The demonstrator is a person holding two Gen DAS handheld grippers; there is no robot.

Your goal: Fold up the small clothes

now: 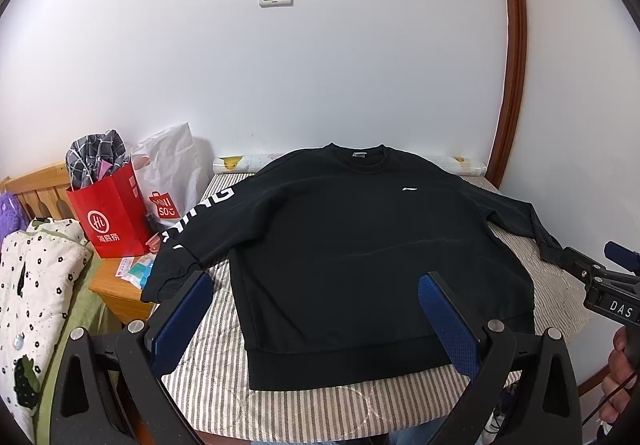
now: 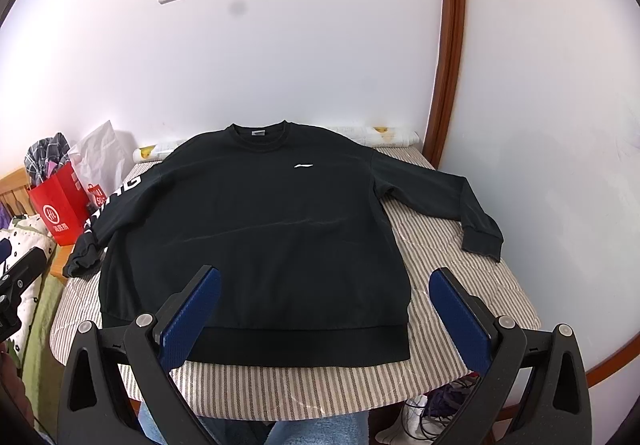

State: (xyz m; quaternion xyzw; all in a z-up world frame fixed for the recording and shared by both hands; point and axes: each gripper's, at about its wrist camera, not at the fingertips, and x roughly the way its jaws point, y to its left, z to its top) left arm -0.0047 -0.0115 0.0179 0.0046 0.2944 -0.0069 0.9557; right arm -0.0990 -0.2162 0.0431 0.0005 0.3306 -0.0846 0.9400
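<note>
Both your tongs, left tongs (image 1: pixel 316 309) and right tongs (image 2: pixel 325 303), gape empty; the sweatshirt (image 2: pixel 256 229) ahead is soft, floppy—pinch its sleeve cuffs.

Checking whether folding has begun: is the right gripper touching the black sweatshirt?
Cannot tell. In the right wrist view the open right gripper overlaps the black sweatshirt near its hem, but neither view shows contact or a gap plainly.

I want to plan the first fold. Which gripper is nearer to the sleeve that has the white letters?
Left. The left gripper hangs open just in front of the lettered sleeve, near its cuff. The right gripper, also open, sits at the sweatshirt hem, further toward the plain sleeve.
</note>
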